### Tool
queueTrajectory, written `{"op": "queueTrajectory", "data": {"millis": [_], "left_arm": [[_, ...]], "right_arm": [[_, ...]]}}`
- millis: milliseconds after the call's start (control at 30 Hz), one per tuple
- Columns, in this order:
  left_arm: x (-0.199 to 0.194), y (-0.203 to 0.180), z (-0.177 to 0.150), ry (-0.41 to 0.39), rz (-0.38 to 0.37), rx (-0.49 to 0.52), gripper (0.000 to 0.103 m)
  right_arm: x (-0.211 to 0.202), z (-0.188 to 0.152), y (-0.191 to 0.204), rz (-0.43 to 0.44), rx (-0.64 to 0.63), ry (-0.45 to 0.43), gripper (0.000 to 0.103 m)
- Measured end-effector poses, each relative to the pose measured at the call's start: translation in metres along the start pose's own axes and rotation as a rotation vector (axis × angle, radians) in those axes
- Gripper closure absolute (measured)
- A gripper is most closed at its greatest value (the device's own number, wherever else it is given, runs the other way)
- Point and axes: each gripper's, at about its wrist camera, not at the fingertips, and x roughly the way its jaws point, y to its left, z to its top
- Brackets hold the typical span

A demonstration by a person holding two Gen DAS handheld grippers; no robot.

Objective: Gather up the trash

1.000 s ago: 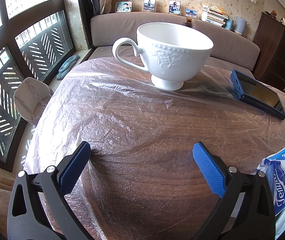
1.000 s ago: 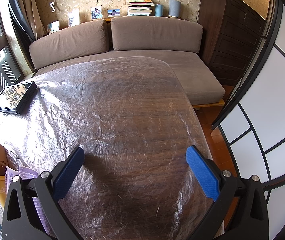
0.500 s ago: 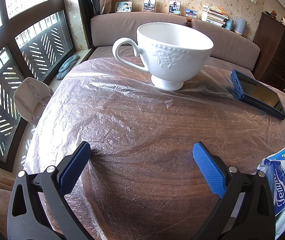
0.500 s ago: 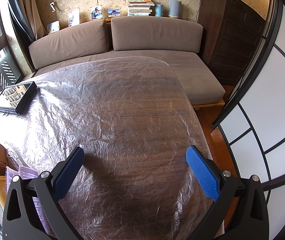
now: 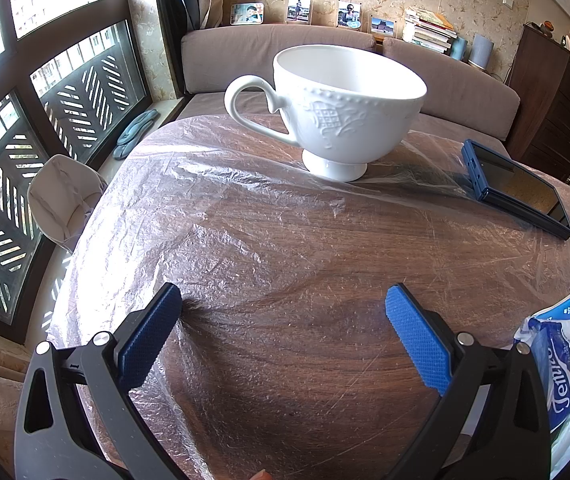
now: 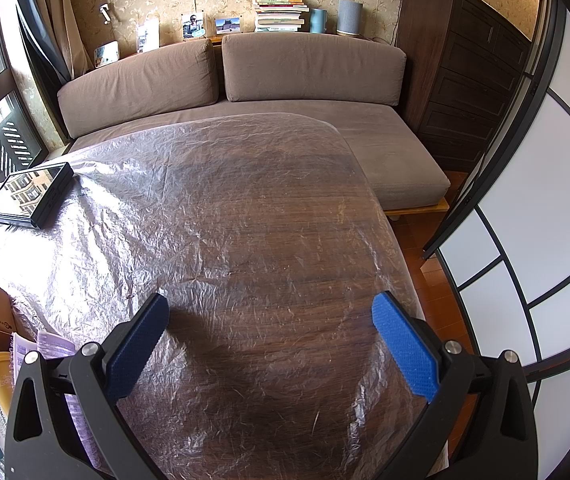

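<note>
left gripper (image 5: 283,332) hanging wide open, gripping nothing — facing white cup (image 5: 337,108) on film-covered table (image 5: 285,240) | right gripper (image 6: 269,338) gaping, empty, hovering over bare film | trash sitting between them — tissue pack (image 5: 561,364), likely first pick

You face a dark wooden table (image 5: 305,360), its grain scratched, under thin crinkled clear plastic film (image 5: 205,208) that glints; the cup (image 5: 345,108) is glossy white ceramic with embossed relief; the tablet (image 5: 521,184) has a mirror-smooth screen; your fingers' pads (image 5: 417,340) are blue, finely textured; the sofa (image 6: 285,72) is matt brown cloth.
</note>
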Motion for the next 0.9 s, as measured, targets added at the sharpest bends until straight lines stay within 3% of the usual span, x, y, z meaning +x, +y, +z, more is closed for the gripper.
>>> {"op": "queueTrajectory", "data": {"millis": [533, 633, 700, 800, 900], "left_arm": [[-0.001, -0.001, 0.0, 0.0, 0.0, 0.0, 0.001], [-0.001, 0.0, 0.0, 0.015, -0.009, 0.021, 0.001], [-0.008, 0.007, 0.0, 0.022, 0.005, -0.02, 0.001], [-0.051, 0.013, -0.011, -0.072, -0.09, -0.056, 0.001], [-0.101, -0.001, -0.027, -0.132, -0.231, -0.001, 0.001]], "right_arm": [[0.0, 0.001, 0.001, -0.001, -0.002, -0.001, 0.004], [-0.002, 0.001, -0.004, -0.003, 0.011, 0.032, 0.004], [-0.009, 0.001, -0.008, 0.014, 0.04, 0.014, 0.004], [-0.043, -0.004, -0.016, 0.15, 0.066, -0.049, 0.004], [-0.067, -0.012, -0.005, 0.25, 0.003, -0.06, 0.004]]}}
